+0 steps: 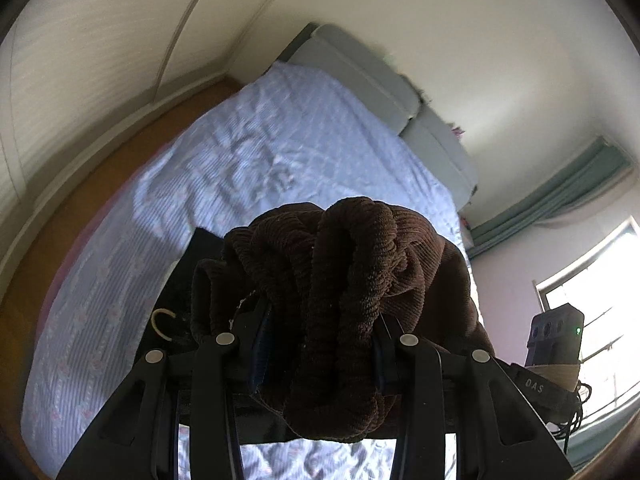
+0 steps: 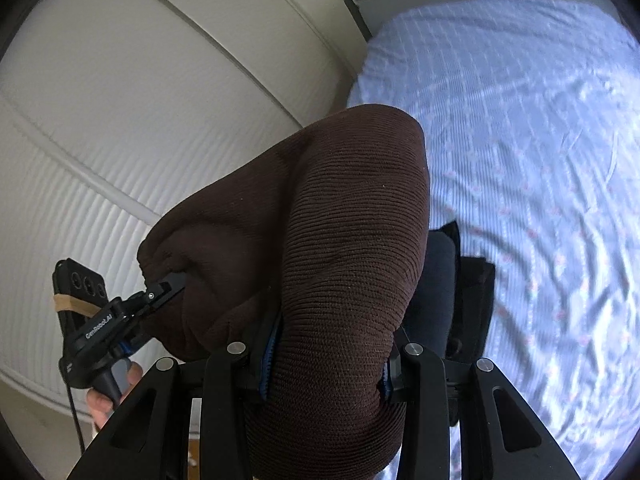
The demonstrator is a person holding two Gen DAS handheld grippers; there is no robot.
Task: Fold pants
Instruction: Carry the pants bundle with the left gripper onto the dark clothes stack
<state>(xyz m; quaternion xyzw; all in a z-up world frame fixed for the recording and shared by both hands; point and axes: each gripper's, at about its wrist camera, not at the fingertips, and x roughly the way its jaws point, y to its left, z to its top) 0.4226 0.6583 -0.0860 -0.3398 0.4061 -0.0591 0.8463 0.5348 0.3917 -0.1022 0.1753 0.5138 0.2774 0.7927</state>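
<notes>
Nearest, the left gripper clamps a bunched roll of the brown pants between its fingers. The right gripper likewise pinches a thick fold. The cloth mounds forward past both, above the far blue-striped bed.

"GenRobot.AI" in white on the black body of the left gripper, right-wrist view. "DAS" on a black strap, left-wrist view.
</notes>
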